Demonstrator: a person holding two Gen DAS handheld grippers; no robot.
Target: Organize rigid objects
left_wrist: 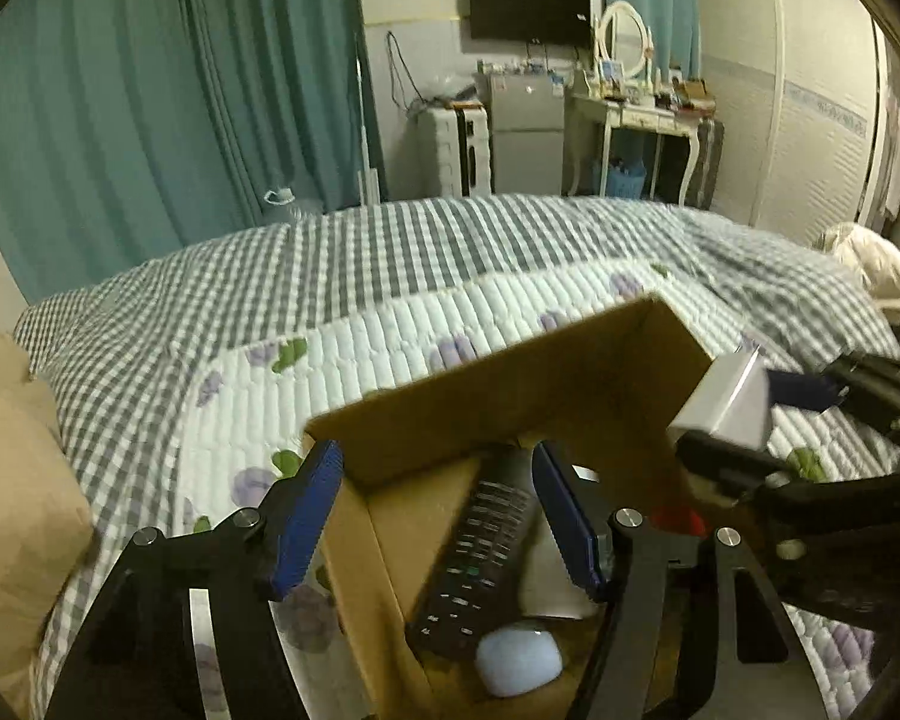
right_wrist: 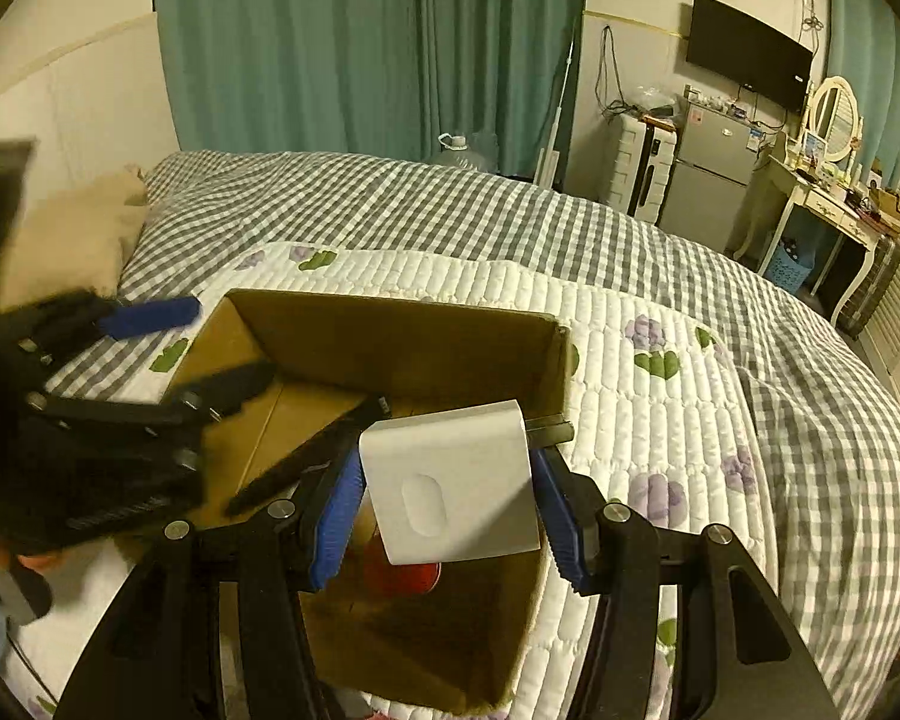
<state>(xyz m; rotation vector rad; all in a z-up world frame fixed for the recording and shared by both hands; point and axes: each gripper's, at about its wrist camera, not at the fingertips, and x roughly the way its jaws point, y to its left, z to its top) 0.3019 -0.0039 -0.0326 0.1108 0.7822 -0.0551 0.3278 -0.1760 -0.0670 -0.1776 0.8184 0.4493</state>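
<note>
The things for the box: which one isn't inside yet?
The white block, gripped by the right gripper above the cardboard box. The remote already lies inside.

Bedroom, dim warm light. Teal curtains (right_wrist: 360, 48) floor to ceiling along the far wall. Bed (right_wrist: 450, 222) with grey-checked cover and white quilted floral pad (right_wrist: 660, 324); tan pillow (right_wrist: 72, 234) at its head. Wall-mounted black television (right_wrist: 747, 48). Silver fridge (right_wrist: 711, 174). White dressing table (right_wrist: 810, 204) with oval mirror (right_wrist: 837, 117). Pale wardrobe doors (left_wrist: 810, 90).
</note>
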